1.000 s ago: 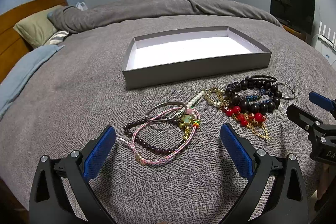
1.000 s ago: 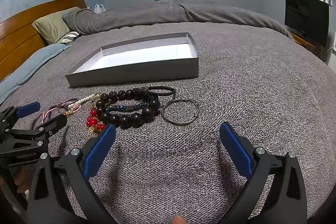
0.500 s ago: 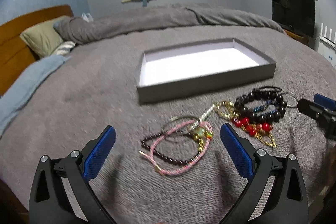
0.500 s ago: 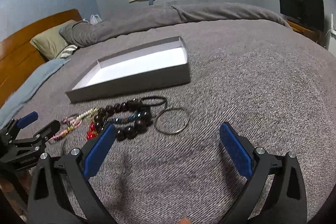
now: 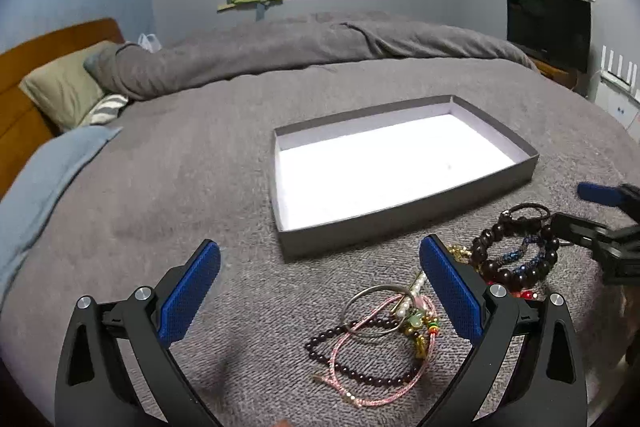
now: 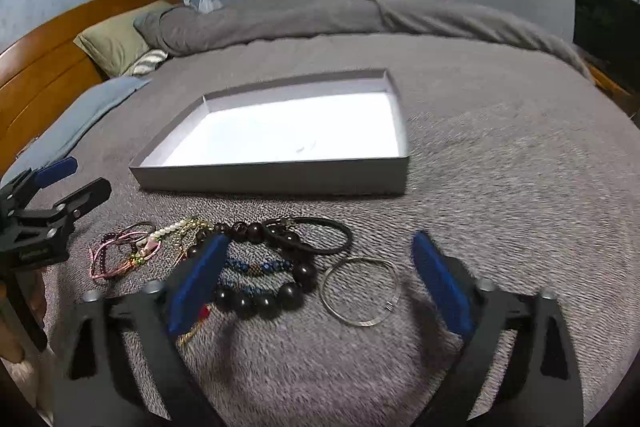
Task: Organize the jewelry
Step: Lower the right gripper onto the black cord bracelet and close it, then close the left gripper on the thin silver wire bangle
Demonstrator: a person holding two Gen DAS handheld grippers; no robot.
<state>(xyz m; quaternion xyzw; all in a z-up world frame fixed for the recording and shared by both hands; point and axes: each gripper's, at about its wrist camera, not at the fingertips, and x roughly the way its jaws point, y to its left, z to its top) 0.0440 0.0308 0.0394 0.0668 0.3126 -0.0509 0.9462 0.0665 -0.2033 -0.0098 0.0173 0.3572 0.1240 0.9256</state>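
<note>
While the grey box (image 6: 272, 178) sits empty on the bed (image 6: 500, 187), both grippers have crept closer to the jewelry over the last moment. The right gripper (image 6: 316, 277) now hangs low over the heap, and its jaws, wide a second ago, are closing; between them lie the big dark bead bracelet (image 6: 276, 301) and the silver bangle (image 6: 362, 291), but the pads press on neither. The left gripper (image 5: 320, 291) has slid over so that the pink cord bracelet (image 5: 384, 363) and a thin metal ring (image 5: 378, 311) lie just ahead of its right finger; its jaws stay wide and hold nothing. Every piece remains on the blanket in front of the box's near wall. I'd judge the sorting has yet to start, with the right side about to make the first pick.
</note>
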